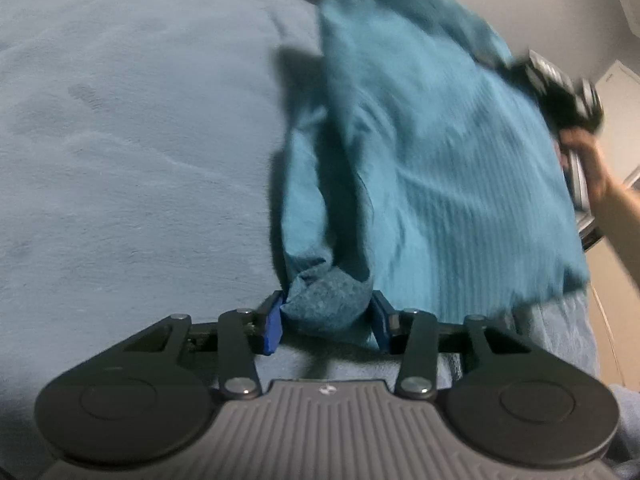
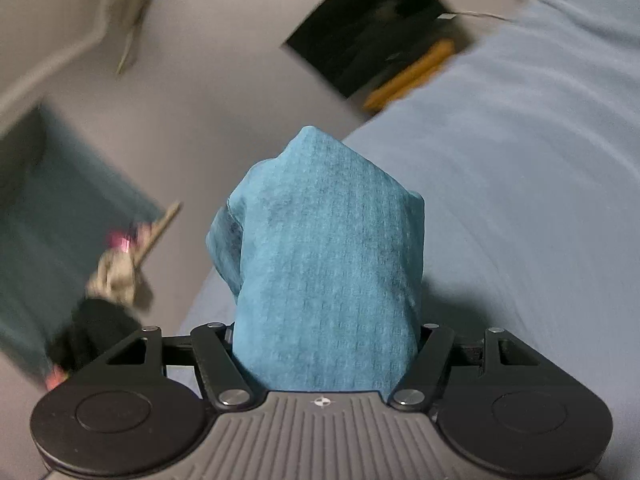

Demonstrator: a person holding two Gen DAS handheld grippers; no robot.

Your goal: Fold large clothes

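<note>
No readable text, label, brand or number shows in either view. The only mark is a small round white emblem, crossed like a compass, on the ribbed grey housing of the left gripper (image 1: pixel 327 322) and again on the same spot of the right gripper (image 2: pixel 326 344). It carries no letters. Everything farther off is too blurred to read.
</note>
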